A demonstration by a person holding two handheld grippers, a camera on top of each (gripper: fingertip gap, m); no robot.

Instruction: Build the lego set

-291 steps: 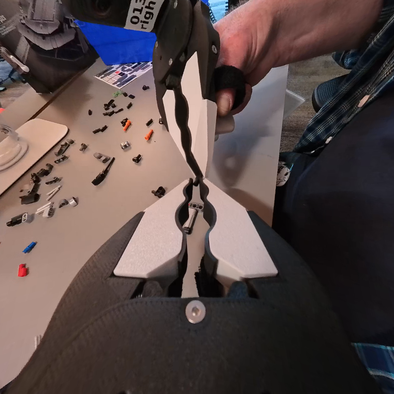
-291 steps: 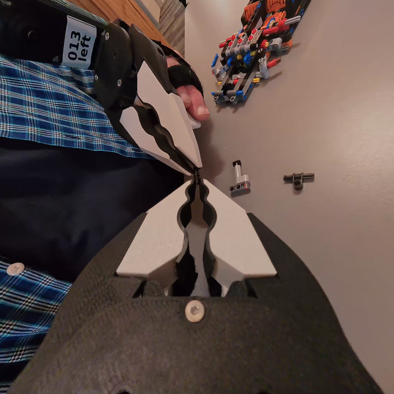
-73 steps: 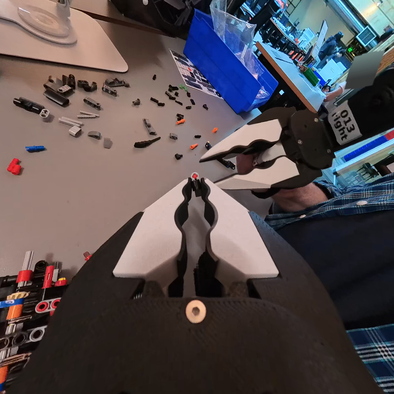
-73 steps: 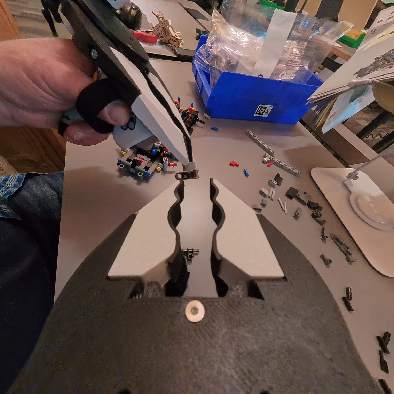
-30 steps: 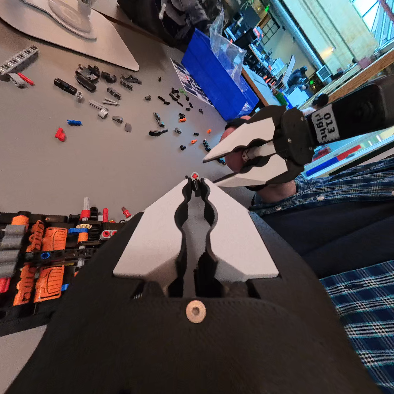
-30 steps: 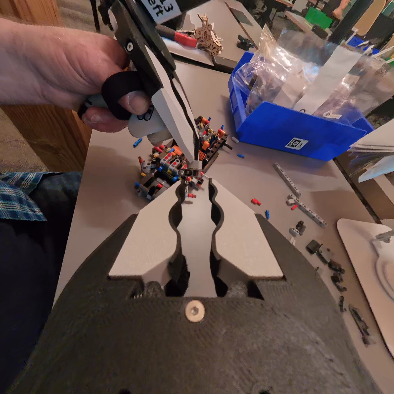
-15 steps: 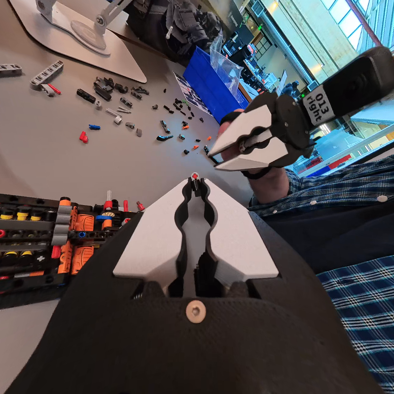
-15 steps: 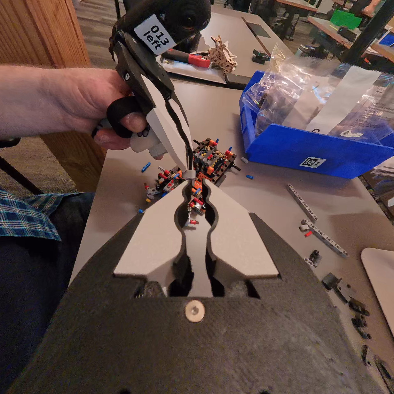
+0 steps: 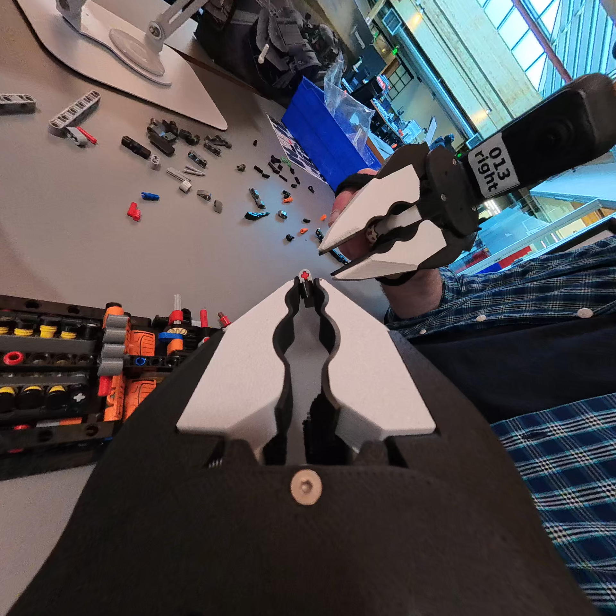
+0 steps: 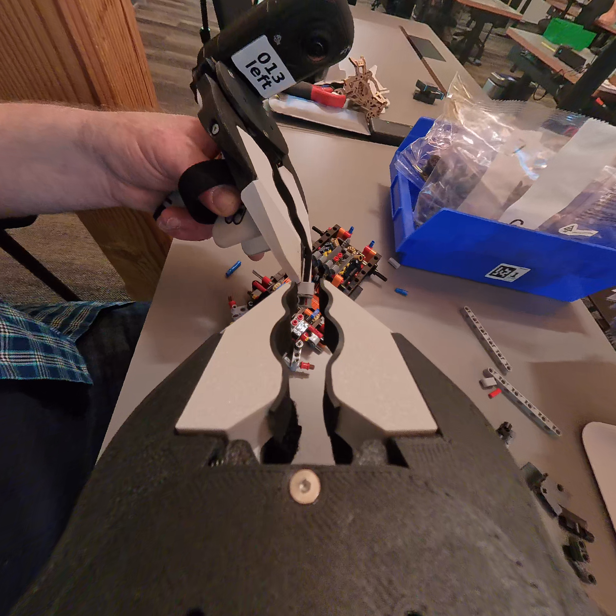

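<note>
Left hand-held gripper (image 9: 305,286): fingers closed on a small grey connector piece (image 9: 304,277) with a red cross-axle end, pinched at the very tips; raised above the bench (image 9: 166,253).
Right hand-held gripper (image 10: 306,287): fingers slightly parted, nothing between them; tips brought right up beside the left tips and the grey piece, whether touching could not be told.
Same right hand-held gripper, left wrist view (image 9: 328,264): seen from the side, tips apart, a person's hand (image 9: 346,226) behind it.
Lego assembly (image 9: 76,360): black, orange, grey and yellow build lying on the bench, left of the left hand-held gripper; in the right wrist view (image 10: 340,260) directly beyond and below both sets of tips.
Loose parts (image 9: 206,173): small black, grey, red, blue and orange pieces scattered over the bench.
Grey beams (image 10: 485,336): long perforated pieces, lying to the right of the assembly.
Blue bin (image 10: 500,253): on the far right of the bench, holding clear plastic bags (image 10: 466,160).
Stand base (image 9: 116,63): pale flat plate at the far edge of the bench.
</note>
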